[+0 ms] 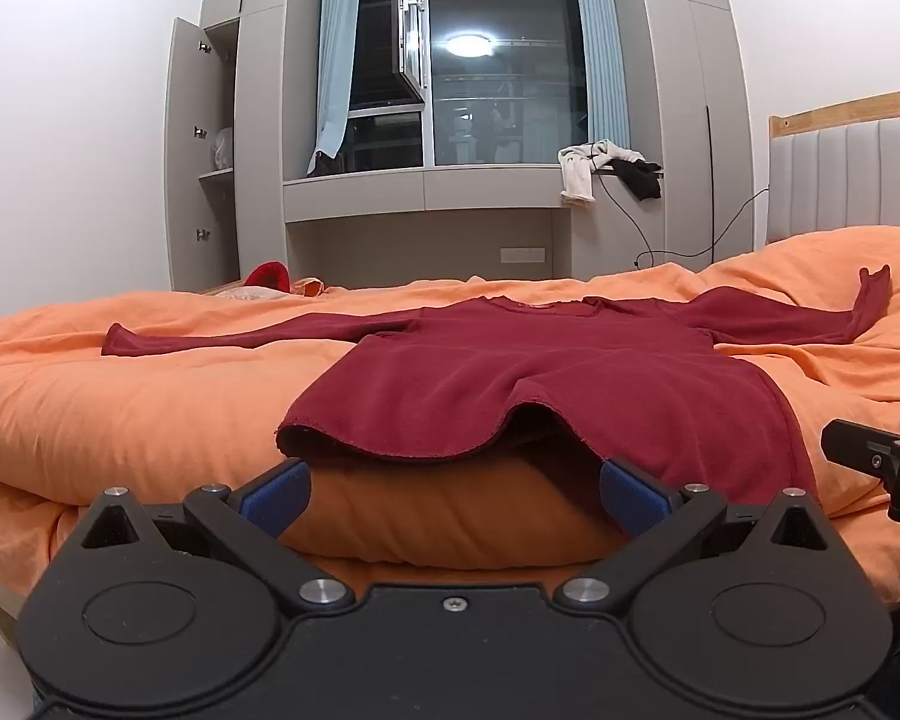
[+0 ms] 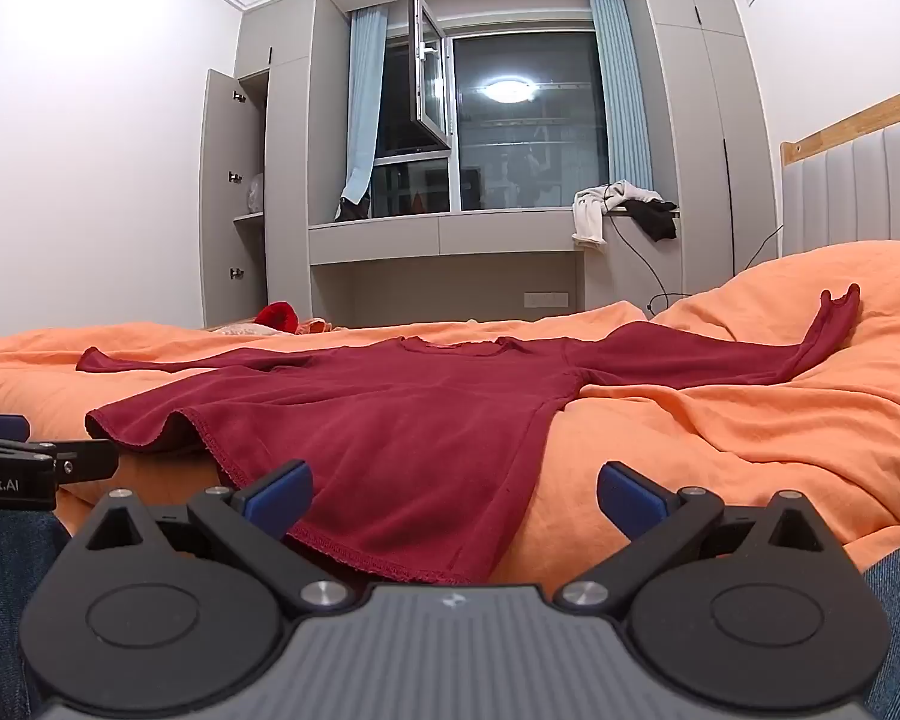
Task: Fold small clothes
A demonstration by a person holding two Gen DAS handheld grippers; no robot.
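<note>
A dark red long-sleeved top [image 1: 540, 372] lies flat on the orange duvet [image 1: 150, 396], sleeves spread left and right, hem towards me and partly lifted in a wave. My left gripper [image 1: 455, 495] is open and empty, just short of the hem's left part. The same top shows in the right wrist view [image 2: 402, 420]. My right gripper [image 2: 455, 495] is open and empty, its left finger [image 2: 276, 495] at the hem's right corner. Each gripper shows at the edge of the other's view.
The orange duvet [image 2: 720, 432] covers the bed, with a padded grey headboard [image 1: 846, 180] at right. A red item [image 1: 270, 276] lies at the far bed edge. Clothes [image 1: 606, 171] and a cable hang from the window ledge. An open cabinet [image 1: 210, 150] stands at left.
</note>
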